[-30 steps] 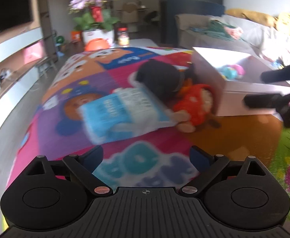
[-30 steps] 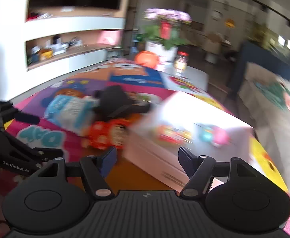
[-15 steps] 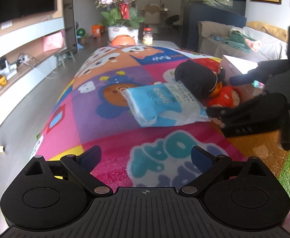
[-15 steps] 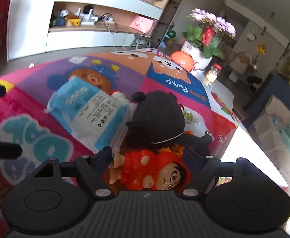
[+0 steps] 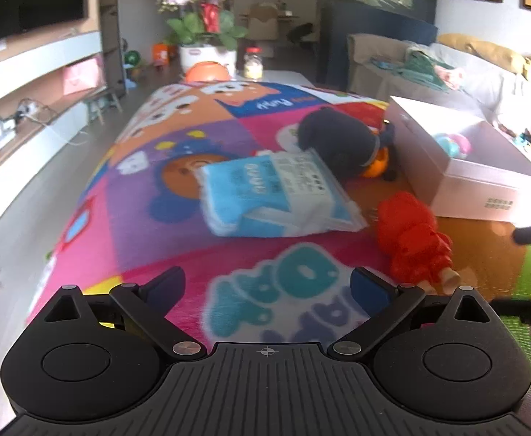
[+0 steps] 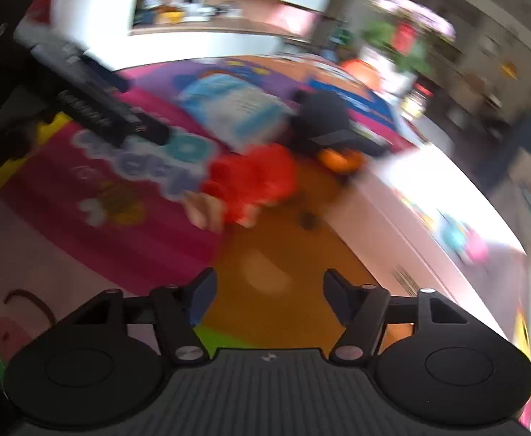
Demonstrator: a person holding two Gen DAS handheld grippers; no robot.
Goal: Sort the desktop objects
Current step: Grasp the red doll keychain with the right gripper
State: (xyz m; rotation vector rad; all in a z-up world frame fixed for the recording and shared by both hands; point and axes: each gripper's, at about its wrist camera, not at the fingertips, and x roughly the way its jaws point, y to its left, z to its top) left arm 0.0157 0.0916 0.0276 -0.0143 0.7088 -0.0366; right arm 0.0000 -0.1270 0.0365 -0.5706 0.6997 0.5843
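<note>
A red doll (image 5: 412, 238) lies on the colourful play mat (image 5: 156, 189), near my left gripper's right finger. It also shows blurred in the right wrist view (image 6: 254, 181). A blue wipes pack (image 5: 272, 192) lies at mid mat, and a black plush toy (image 5: 341, 145) leans behind it beside the open pink box (image 5: 483, 185). My left gripper (image 5: 267, 287) is open and empty above the mat's lettering. My right gripper (image 6: 269, 290) is open and empty over the orange patch, a little back from the doll.
The pink box holds small toys (image 5: 450, 143). A flower pot (image 5: 207, 51) and a jar (image 5: 254, 63) stand at the mat's far end. A sofa (image 5: 447, 69) runs along the right, shelves (image 5: 29, 109) along the left.
The red doll has been pulled away from the black plush toward me and now lies alone. My right gripper has drawn back off it and swung right, open. The left view has shifted slightly.
</note>
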